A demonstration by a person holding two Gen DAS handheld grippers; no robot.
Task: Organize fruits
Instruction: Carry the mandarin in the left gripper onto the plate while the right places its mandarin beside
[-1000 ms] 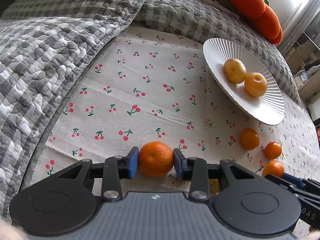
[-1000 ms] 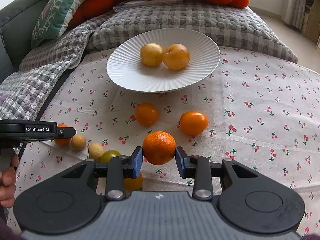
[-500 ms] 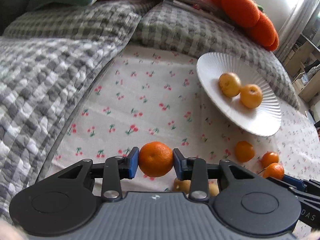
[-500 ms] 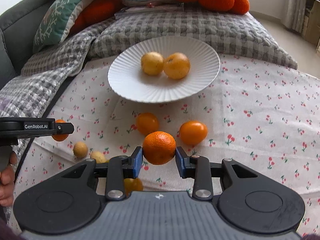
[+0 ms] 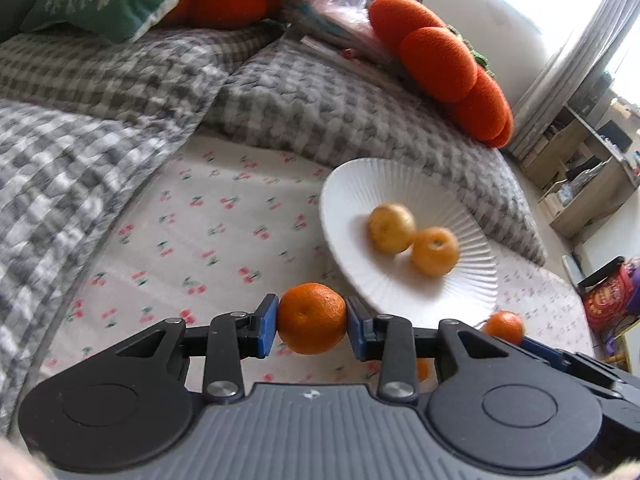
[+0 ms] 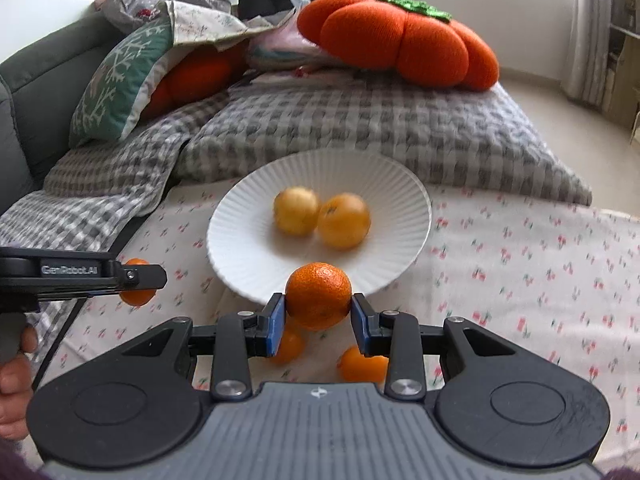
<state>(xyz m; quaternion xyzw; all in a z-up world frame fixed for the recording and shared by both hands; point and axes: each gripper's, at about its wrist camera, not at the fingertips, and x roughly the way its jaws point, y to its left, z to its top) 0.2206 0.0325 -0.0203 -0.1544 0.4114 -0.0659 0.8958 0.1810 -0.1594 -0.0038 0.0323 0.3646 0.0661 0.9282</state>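
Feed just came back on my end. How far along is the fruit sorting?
Done: two yellowish fruits sit on the white plate. In hand: the left gripper and right gripper are each shut on a tangerine, and, near the plate. Left: at least two small orange fruits lie on the cherry-print cloth.
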